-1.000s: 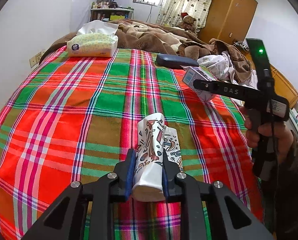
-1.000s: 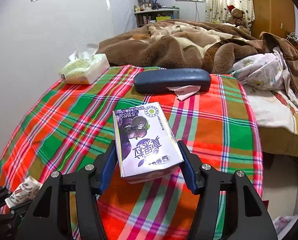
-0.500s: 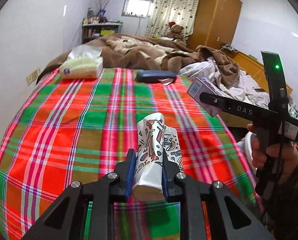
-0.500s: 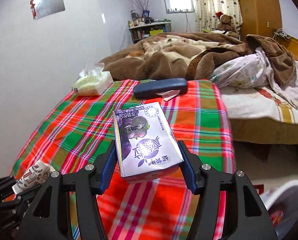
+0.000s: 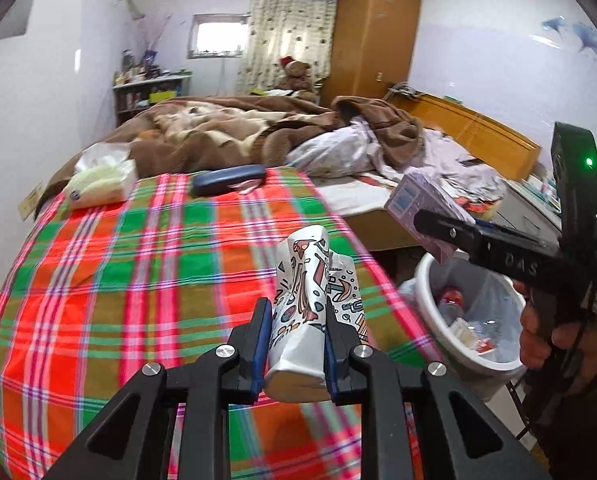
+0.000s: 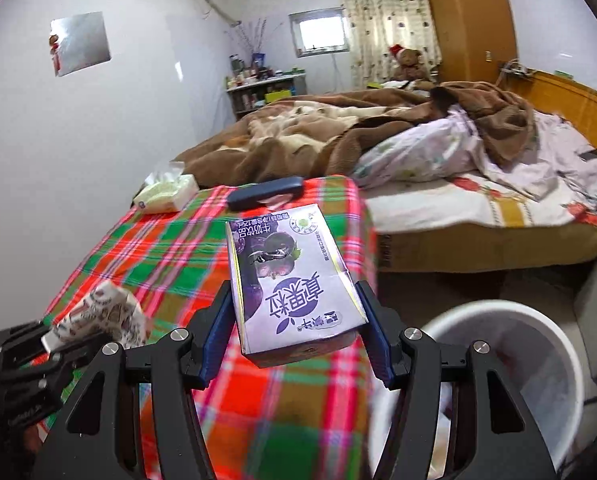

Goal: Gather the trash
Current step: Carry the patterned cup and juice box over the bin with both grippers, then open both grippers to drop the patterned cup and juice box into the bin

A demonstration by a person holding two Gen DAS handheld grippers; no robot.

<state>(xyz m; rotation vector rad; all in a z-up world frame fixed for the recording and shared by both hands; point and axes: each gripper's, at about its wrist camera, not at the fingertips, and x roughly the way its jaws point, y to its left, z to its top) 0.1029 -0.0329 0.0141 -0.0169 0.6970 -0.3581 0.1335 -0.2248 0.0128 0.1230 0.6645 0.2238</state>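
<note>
Left gripper [image 5: 296, 344]: clamped on crushed paper cup [image 5: 312, 308], centre frame. Right gripper [image 6: 296, 334]: clamped on purple milk carton [image 6: 290, 280]; white trash bin [image 6: 538, 344] lower right.

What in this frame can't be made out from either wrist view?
- White bin: right view, its near rim and contents are blurred and partly hidden by the right gripper.
- Purple carton: left view, the lower part sits behind a gripper finger.
- Crushed paper cup: left view, its base is hidden between the left gripper pads.
- Shelf items: too small.
</note>
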